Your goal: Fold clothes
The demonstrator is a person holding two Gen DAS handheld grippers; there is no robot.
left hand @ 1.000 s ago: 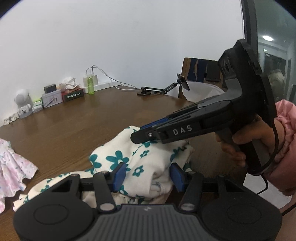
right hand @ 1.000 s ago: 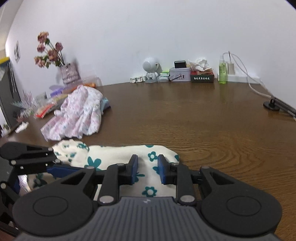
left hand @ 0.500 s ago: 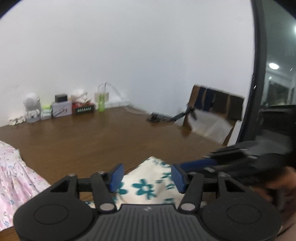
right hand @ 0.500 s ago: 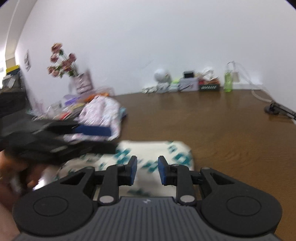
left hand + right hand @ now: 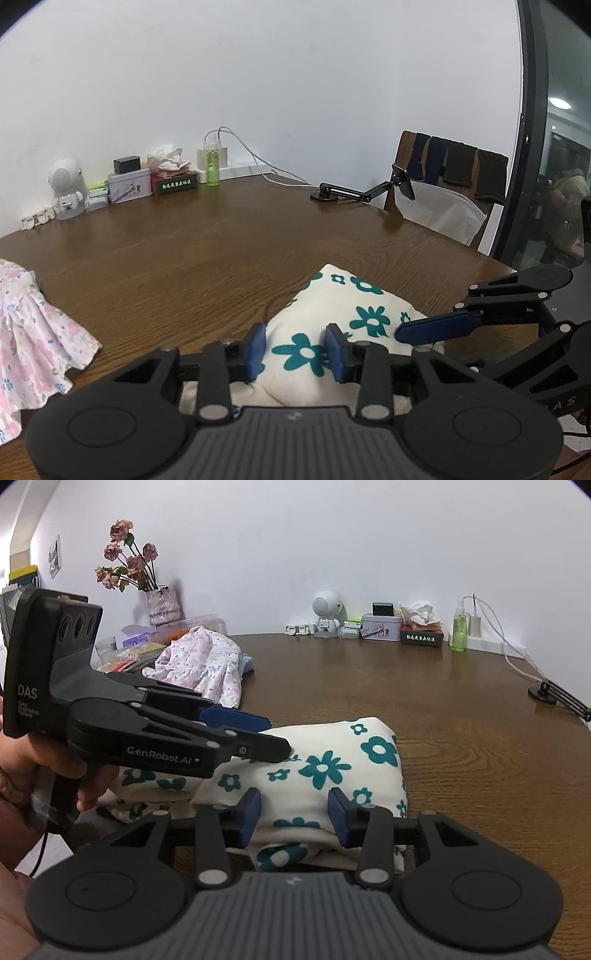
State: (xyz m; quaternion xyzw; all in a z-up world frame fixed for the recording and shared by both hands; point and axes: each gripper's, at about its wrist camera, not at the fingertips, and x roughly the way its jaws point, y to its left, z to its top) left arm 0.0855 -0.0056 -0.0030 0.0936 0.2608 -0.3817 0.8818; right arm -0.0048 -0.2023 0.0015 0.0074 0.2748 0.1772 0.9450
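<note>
A cream garment with teal flowers (image 5: pixel 369 317) lies folded on the brown table (image 5: pixel 207 258) near its front edge. My left gripper (image 5: pixel 295 349) hovers over the garment's near end, jaws closing; cloth shows between the blue pads, which do not press on it. The right wrist view shows the same garment (image 5: pixel 332 760) under my right gripper (image 5: pixel 294 814), whose jaws are opening with the folded edge between the pads. A hand holds the left gripper (image 5: pixel 277 734) over the garment's left part. One blue finger (image 5: pixel 436 329) of the right gripper reaches in from the right.
A pink floral garment (image 5: pixel 207 661) lies heaped at the table's left. Along the wall stand a white robot figurine (image 5: pixel 66 192), a tin, a tissue box and a green bottle (image 5: pixel 212 171). A black holder arm (image 5: pixel 354 192) and a chair (image 5: pixel 443 192) are far right.
The flowered garment went from a loose heap to a flat fold. The right gripper dropped from across the left view to its lower right. Left jaws narrowed; right jaws widened.
</note>
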